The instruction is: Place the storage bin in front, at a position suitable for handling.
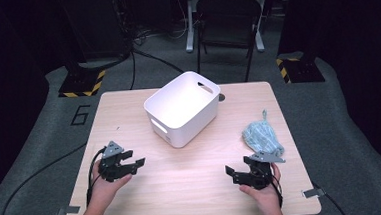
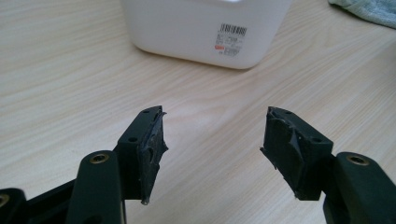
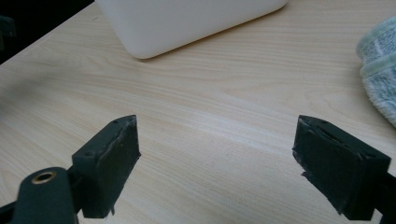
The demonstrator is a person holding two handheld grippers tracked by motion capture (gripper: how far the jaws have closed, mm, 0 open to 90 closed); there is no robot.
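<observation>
Both tools rest low on the wooden surface (image 1: pixel 192 167) with jaws spread and nothing between them. Largest is the white bin (image 1: pixel 182 108), mid-surface, well ahead of the left tool (image 1: pixel 131 159). A crumpled pale-blue cloth (image 1: pixel 262 137) lies near the surface's right edge, just beyond the right tool (image 1: pixel 230 174), not touching its jaws.

1. Bin (image 1: pixel 182 108) stands on the table (image 1: pixel 193 187), at its centre towards the far edge.
2. Cloth (image 1: pixel 262 137) lies right of the bin, near the right edge.
3. Left gripper (image 1: pixel 131 161) lies near-left; right gripper (image 1: pixel 231 175) near-right, just before the cloth.
</observation>
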